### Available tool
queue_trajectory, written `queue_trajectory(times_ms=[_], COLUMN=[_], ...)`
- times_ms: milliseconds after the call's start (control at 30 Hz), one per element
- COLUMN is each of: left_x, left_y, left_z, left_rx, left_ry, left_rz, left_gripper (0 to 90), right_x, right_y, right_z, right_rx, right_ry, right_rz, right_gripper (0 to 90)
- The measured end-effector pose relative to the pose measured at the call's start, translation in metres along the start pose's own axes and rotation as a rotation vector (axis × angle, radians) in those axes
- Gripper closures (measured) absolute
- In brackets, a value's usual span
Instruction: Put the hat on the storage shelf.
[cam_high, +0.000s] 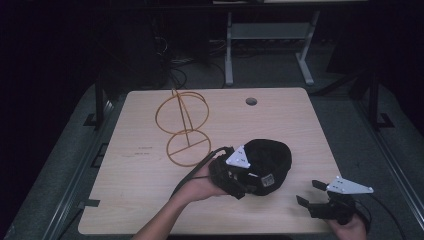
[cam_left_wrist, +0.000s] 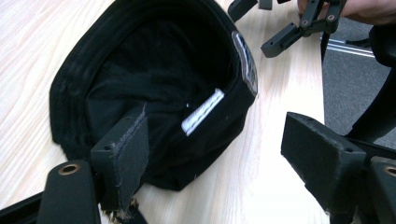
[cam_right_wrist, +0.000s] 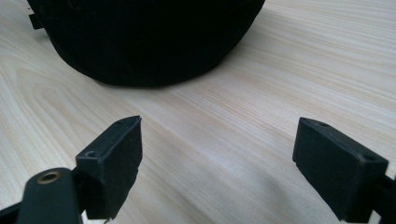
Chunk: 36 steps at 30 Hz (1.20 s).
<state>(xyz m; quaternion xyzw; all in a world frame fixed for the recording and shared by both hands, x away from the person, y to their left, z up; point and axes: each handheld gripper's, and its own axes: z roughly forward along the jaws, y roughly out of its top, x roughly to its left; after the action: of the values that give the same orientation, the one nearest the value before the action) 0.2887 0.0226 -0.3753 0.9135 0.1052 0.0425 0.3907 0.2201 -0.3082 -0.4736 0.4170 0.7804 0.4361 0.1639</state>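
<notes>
Black cap (cam_left_wrist: 154, 84), opening upward

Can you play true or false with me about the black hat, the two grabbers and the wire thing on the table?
1. The black hat lies with its opening up. True.
2. The left gripper is shut tight. False: its jaws stand wide apart, one inside the hat's opening, one outside over the table.
3. The right gripper is holding the hat. False: it is open over bare wood, apart from the hat.
4. A white label is sewn inside the hat. True.
5. The wire stand is sitting inside the hat. False: it stands apart, farther back on the table.
</notes>
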Motion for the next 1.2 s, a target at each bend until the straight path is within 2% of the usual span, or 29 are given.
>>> queue_trajectory(times_ms=[133, 300, 467, 700, 833, 933, 1200], left_x=[0.0, 0.001, 0.002, 0.006, 0.005, 0.004, 0.002], left_y=[0.006, 0.009, 0.014, 0.018, 0.02, 0.022, 0.027], left_z=[0.008, 0.016, 0.022, 0.031, 0.036, 0.04, 0.045], left_rx=[0.014, 0.042, 0.038, 0.069, 0.086, 0.109, 0.103], left_ry=[-0.022, -0.041, -0.06, -0.095, -0.104, -0.083, -0.105], left_rz=[0.001, 0.021, 0.018, 0.007, 0.023, 0.046, 0.071], left_gripper=[25.9, 29.8, 31.5, 36.3, 38.8, 40.3, 59.4], right_x=[-0.001, -0.001, -0.001, -0.001, -0.002, -0.002, -0.001], right_y=[0.0, 0.0, 0.0, 0.0, 0.0, 0.0, -0.001], right_z=[-0.002, -0.002, -0.002, -0.001, -0.001, -0.001, -0.001], right_rx=[-0.007, -0.009, -0.01, -0.003, -0.004, -0.004, -0.005], right_ry=[-0.002, 0.0, 0.001, 0.005, 0.005, 0.007, 0.022], right_rz=[0.005, 0.005, 0.005, 0.009, 0.011, 0.01, 0.018], right_gripper=[15.2, 15.2, 15.2, 15.2, 15.1, 15.2, 14.9])
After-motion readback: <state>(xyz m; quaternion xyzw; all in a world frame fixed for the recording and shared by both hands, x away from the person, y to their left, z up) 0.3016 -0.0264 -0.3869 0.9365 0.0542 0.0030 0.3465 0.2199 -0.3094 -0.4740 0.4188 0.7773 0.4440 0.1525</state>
